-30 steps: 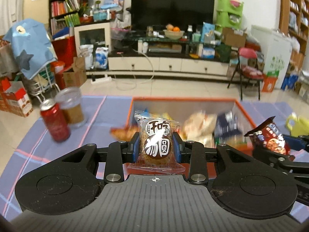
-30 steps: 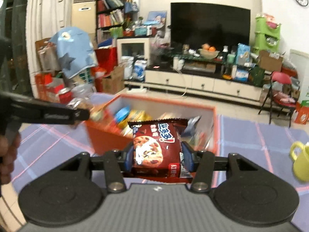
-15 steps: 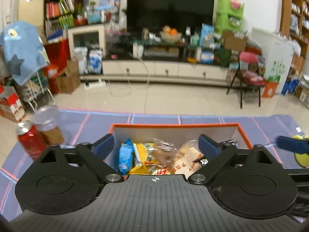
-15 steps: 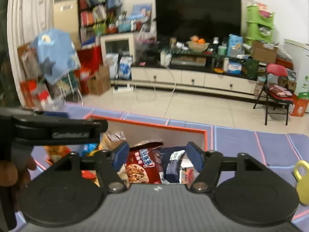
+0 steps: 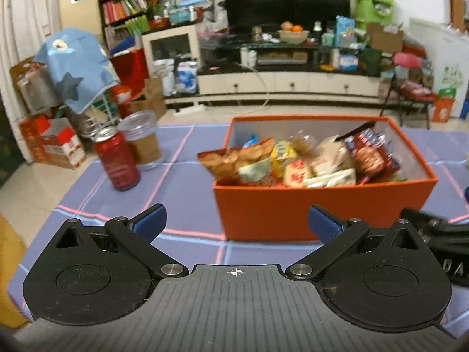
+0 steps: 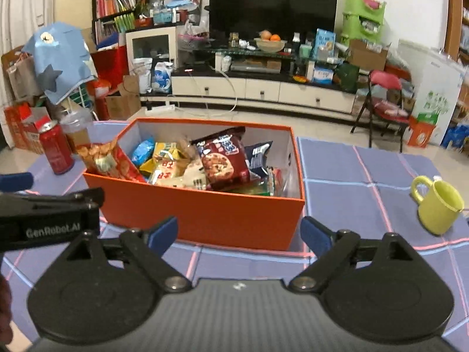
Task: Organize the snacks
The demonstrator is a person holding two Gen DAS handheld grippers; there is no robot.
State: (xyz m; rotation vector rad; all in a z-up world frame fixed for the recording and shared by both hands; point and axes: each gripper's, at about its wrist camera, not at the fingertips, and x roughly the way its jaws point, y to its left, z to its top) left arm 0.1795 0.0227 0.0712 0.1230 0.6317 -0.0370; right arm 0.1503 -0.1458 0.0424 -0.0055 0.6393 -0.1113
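Note:
An orange box (image 5: 307,205) (image 6: 205,214) stands on the blue checked cloth, full of snack packs. A red cookie pack (image 6: 222,158) (image 5: 369,155) lies on top, beside a round cake pack (image 5: 297,173) and an orange chips bag (image 6: 102,158) (image 5: 231,158) at the left end. My left gripper (image 5: 236,223) is open and empty, in front of the box's near wall. My right gripper (image 6: 239,231) is open and empty, also in front of the box. The left gripper's body shows at the left in the right wrist view (image 6: 49,223).
A red can (image 5: 118,161) (image 6: 55,152) and a clear lidded cup (image 5: 142,143) (image 6: 77,132) stand left of the box. A yellow-green mug (image 6: 436,202) stands on the cloth to the right. Beyond the table are a TV cabinet, shelves and a red chair (image 6: 387,102).
One second ago the left gripper held the round cake pack and the right held the cookie pack. Both opened over the box, dropped the packs in, and have pulled back toward me.

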